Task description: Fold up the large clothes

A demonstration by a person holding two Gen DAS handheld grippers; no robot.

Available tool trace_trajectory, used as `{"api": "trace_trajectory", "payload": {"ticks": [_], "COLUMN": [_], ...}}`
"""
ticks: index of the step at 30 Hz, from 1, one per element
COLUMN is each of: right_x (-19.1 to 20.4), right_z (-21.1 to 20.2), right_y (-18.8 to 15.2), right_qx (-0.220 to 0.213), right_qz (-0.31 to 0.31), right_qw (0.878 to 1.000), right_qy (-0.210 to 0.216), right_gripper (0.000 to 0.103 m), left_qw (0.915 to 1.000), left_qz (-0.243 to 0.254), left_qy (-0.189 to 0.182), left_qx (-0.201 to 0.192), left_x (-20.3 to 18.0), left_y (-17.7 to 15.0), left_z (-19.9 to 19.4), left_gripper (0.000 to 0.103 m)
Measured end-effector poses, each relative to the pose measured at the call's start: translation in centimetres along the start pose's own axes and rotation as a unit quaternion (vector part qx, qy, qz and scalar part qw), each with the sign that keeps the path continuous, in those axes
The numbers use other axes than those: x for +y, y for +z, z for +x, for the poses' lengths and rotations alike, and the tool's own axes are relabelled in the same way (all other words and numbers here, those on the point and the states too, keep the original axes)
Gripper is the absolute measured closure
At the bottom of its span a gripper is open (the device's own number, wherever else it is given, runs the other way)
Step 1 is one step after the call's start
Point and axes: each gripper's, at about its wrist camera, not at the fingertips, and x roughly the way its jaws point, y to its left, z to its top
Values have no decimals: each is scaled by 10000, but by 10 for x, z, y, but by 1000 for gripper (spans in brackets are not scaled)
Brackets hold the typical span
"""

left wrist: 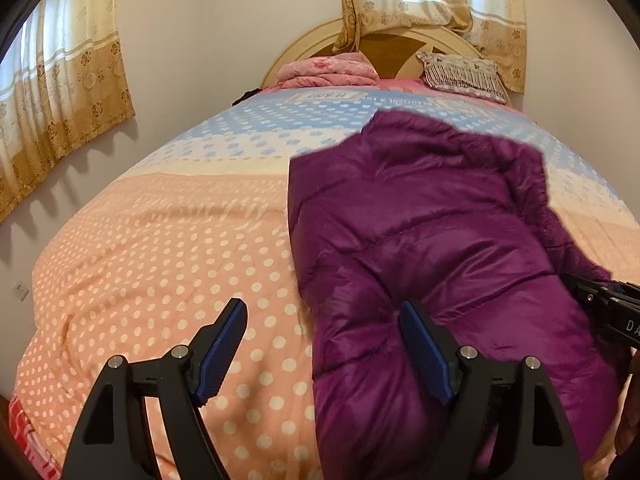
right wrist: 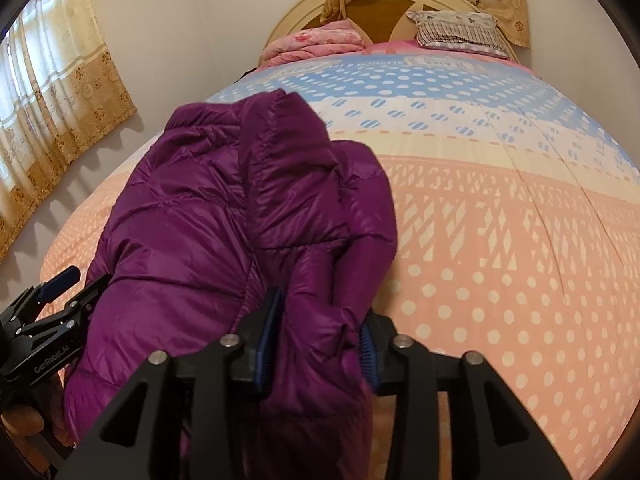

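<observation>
A purple puffer jacket (left wrist: 432,216) lies bunched on the bed's polka-dot quilt (left wrist: 160,248). My left gripper (left wrist: 324,344) is open over the jacket's near left edge, its right finger over the fabric and its left over the quilt. In the right wrist view the jacket (right wrist: 208,208) fills the left half. My right gripper (right wrist: 316,340) is shut on a fold of the jacket at its near right edge. The left gripper (right wrist: 60,296) shows at the far left there, open. The right gripper's body (left wrist: 608,304) shows at the right edge of the left wrist view.
A folded pink blanket (left wrist: 328,70) and a patterned pillow (left wrist: 460,74) lie at the headboard. Curtains (left wrist: 60,92) hang on the left wall. The quilt (right wrist: 500,240) stretches to the right of the jacket.
</observation>
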Motion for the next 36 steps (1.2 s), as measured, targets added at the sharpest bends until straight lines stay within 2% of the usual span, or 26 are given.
{"api": "trace_trajectory", "payload": {"ticks": [3,8,10,14,21,36], "right_x": [5,27,35,52,62,62], "right_z": [-32,-104,-131,-163,-176,-178], "right_y": [1,-7,-11,-15,-11,-15], "right_qx": [-205,-737,-1010,-1341,-1534,-1519], "right_qz": [-43,-231,-301,-479,-554,-555], "right_qw": [9998,9967,9941,9895,9863,9867], "right_qy": [-57,-239,-260,-246,-254,-180], "right_gripper": [37,33,25,23,23,23], "left_qw": [9997,9966,9938,9899,9894,9903], "left_qz": [-30,-92,-156,-147,-202,-244], "left_qy": [-80,-16,-36,-92,-96,-139], "left_qx": [-249,-824,-1099,-1409,-1433,-1361], "left_x": [4,15,19,21,24,27], "left_y": [9,19,19,18,20,17], "left_z": [-36,-112,-139,-167,-171,-168], "left_gripper": [24,23,21,17,17,17]}}
